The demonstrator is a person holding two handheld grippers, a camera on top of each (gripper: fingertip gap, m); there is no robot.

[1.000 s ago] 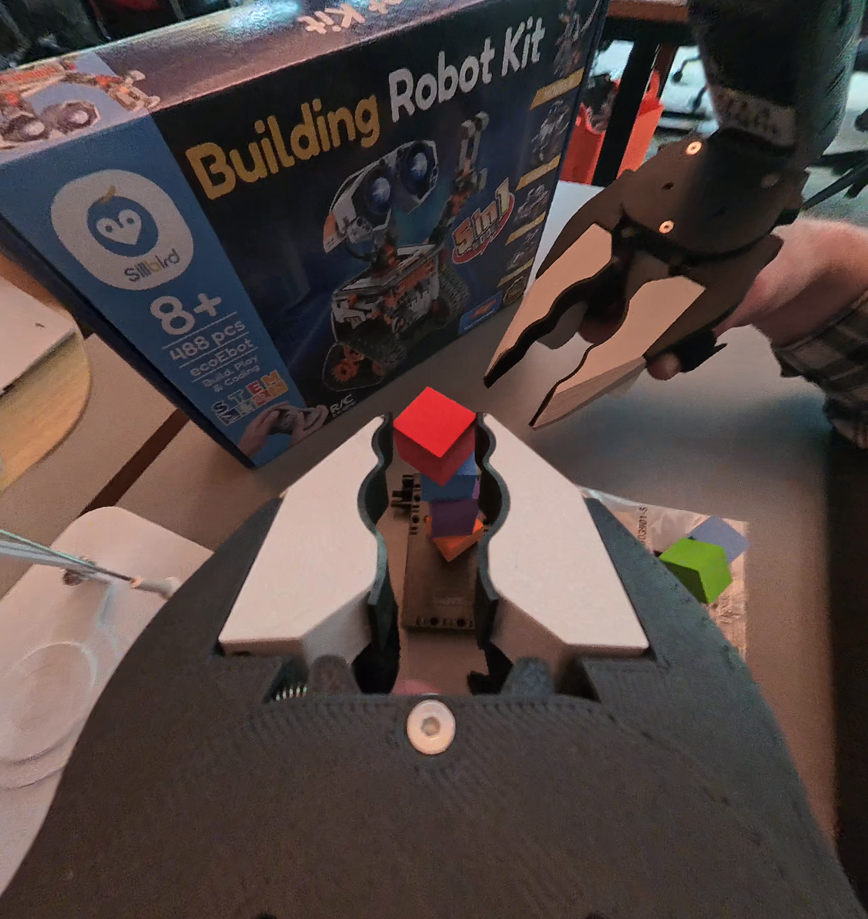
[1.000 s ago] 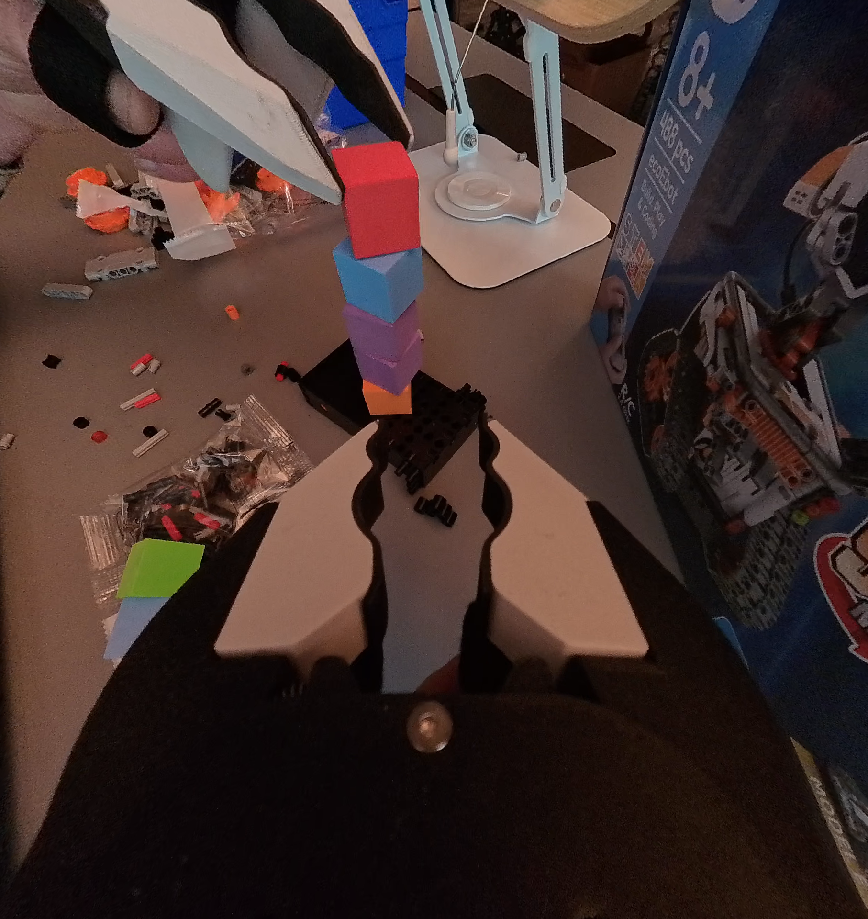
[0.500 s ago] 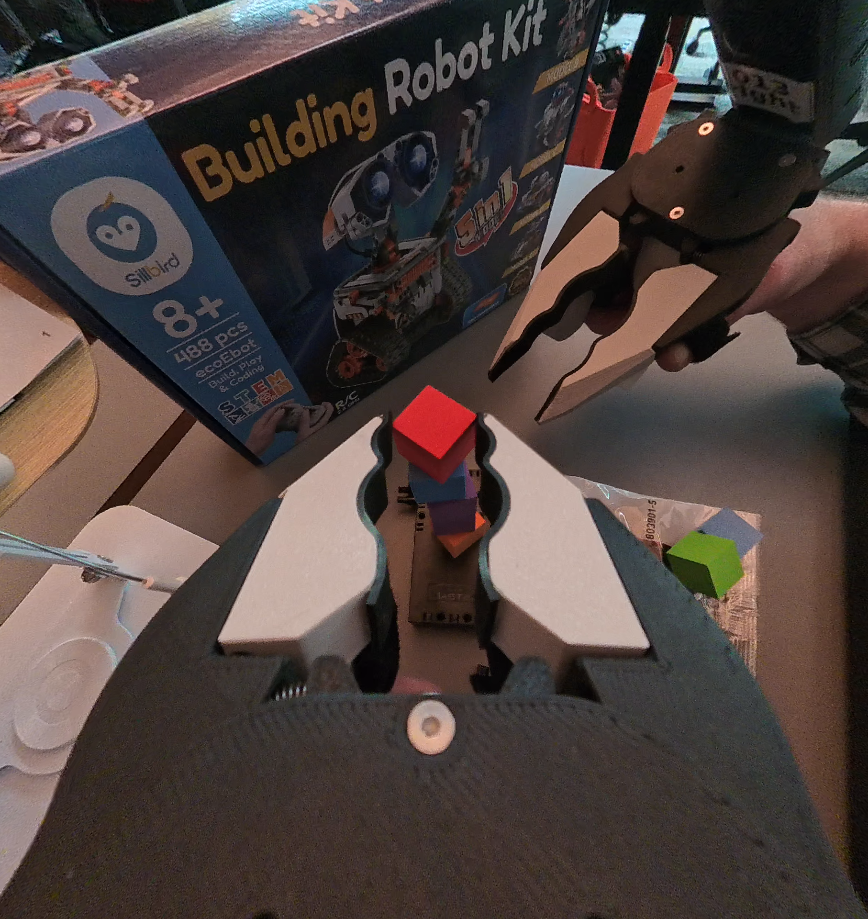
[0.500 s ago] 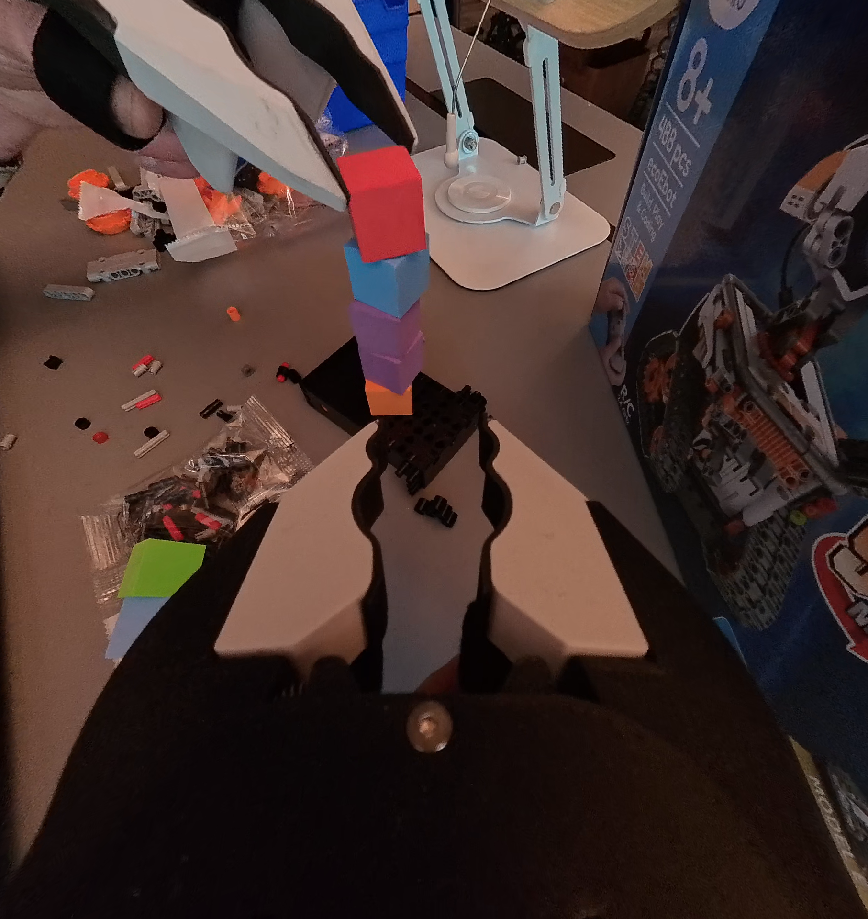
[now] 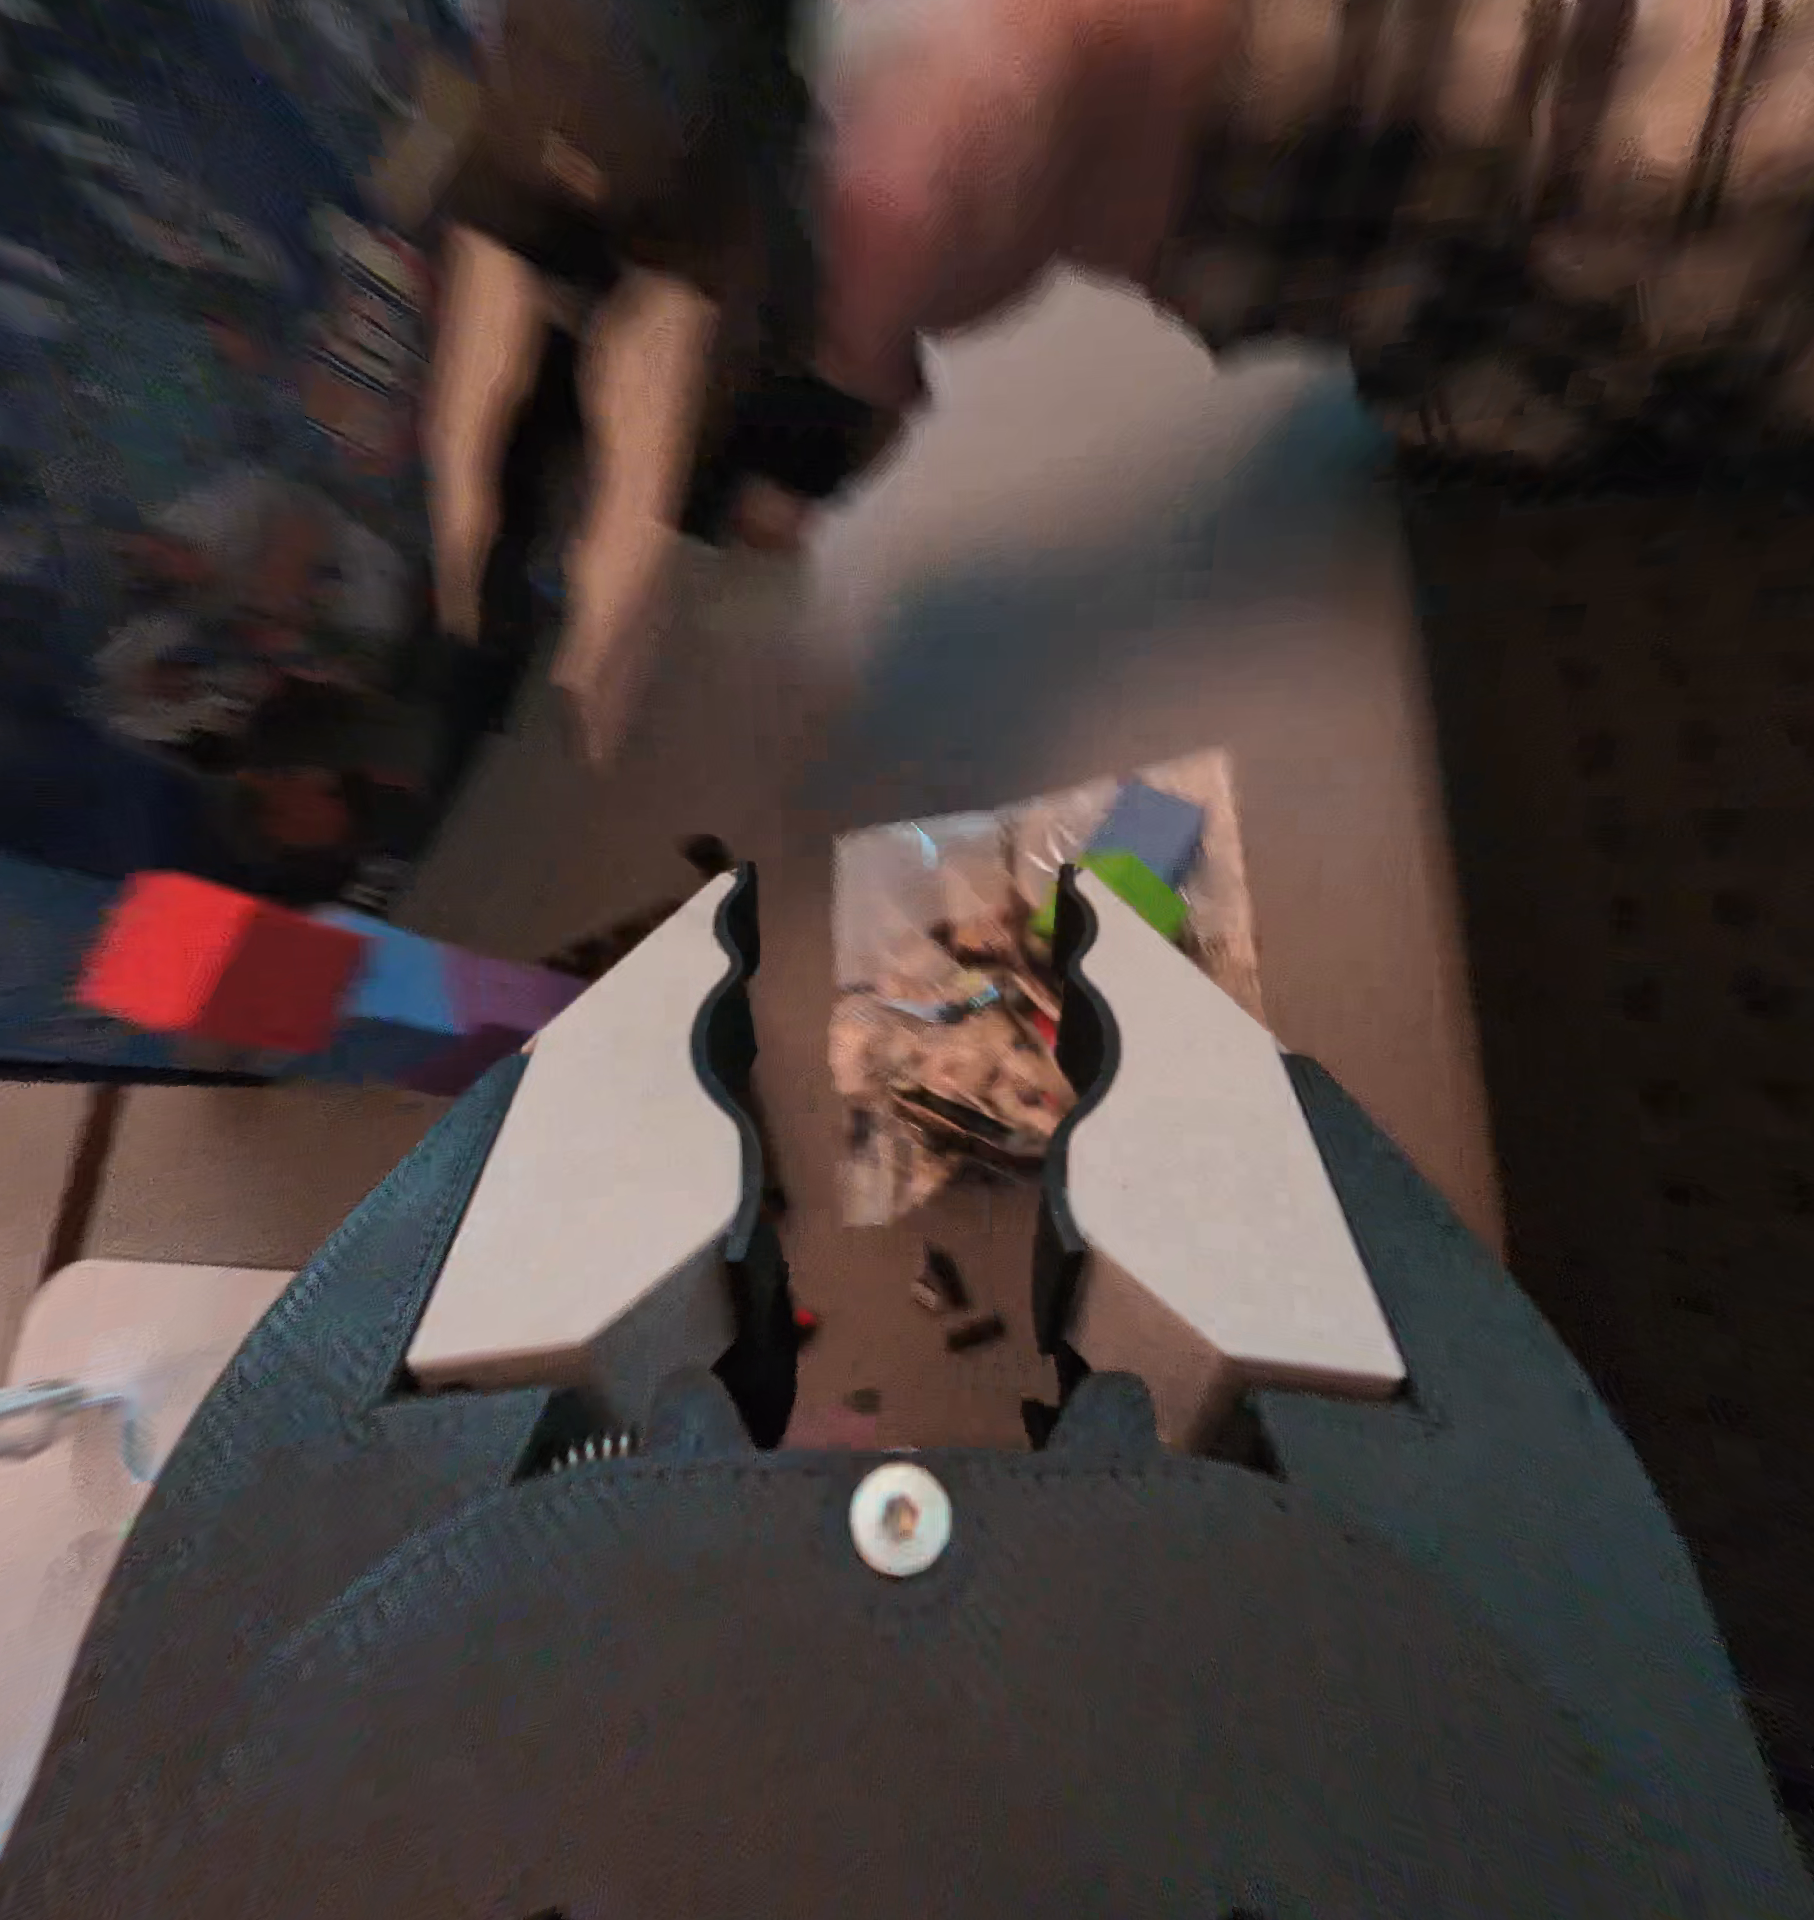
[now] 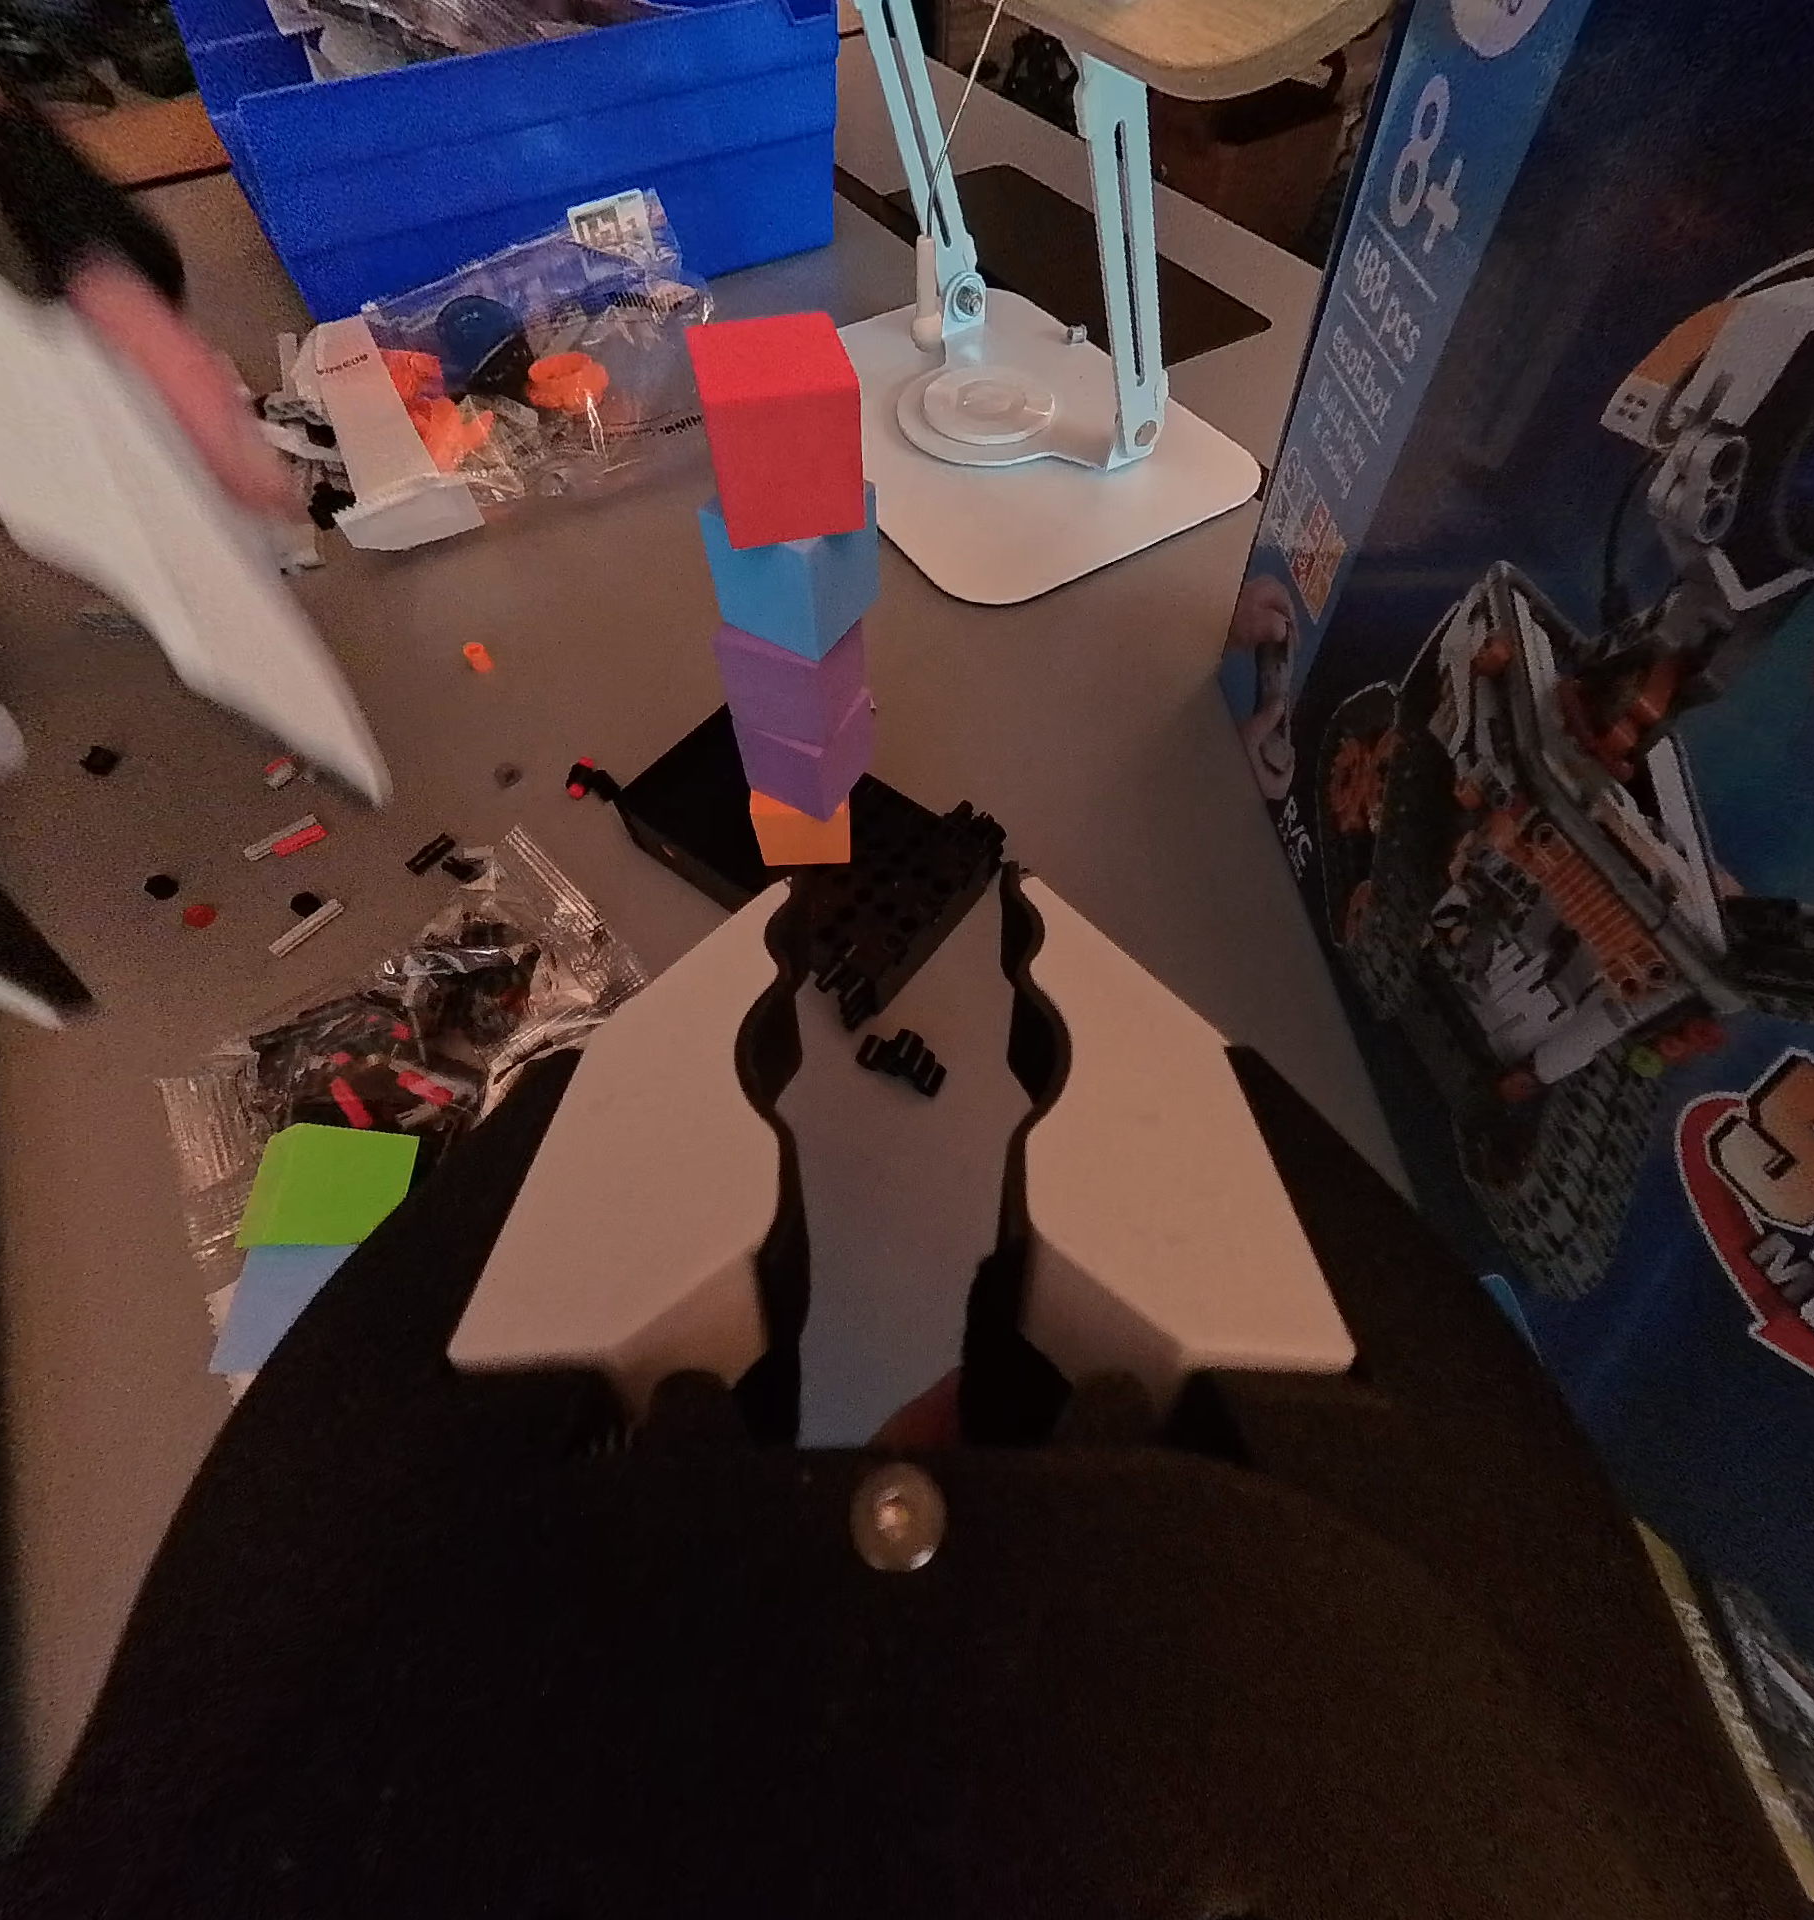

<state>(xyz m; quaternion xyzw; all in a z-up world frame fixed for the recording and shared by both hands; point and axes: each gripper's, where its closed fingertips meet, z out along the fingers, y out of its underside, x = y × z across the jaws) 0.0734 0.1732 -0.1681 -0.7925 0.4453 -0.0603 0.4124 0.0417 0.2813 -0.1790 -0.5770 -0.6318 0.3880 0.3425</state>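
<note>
A tower of cubes stands in the right wrist view: a red cube [image 6: 778, 426] on top, then a blue cube [image 6: 789, 582], two purple cubes [image 6: 794, 675] and an orange cube [image 6: 801, 831], on a black brick piece [image 6: 882, 904]. My right gripper [image 6: 898, 894] is open and empty, just short of the tower's base. My left gripper [image 5: 903, 883] is open and empty, and its view is blurred by motion. It points over a bag with a green cube [image 5: 1131, 904]. The red cube [image 5: 217, 977] shows at the left of that view. The left gripper's white fingers [image 6: 155, 582] show blurred, left of the tower and apart from it.
A large blue toy-kit box [image 6: 1609, 727] stands on the right. A white lamp base [image 6: 1048, 488] and a blue bin [image 6: 529, 145] are behind the tower. Plastic bags of parts [image 6: 415, 1018], a green cube [image 6: 326, 1184], a pale blue cube [image 6: 269, 1299] and loose small pieces lie to the left. About 9 cm separates my right fingertips from the black brick piece [image 6: 882, 904].
My left gripper has opened wider and swung quickly away from the red cube, which now stands free on top of the tower. The tower and my right gripper have not moved.
</note>
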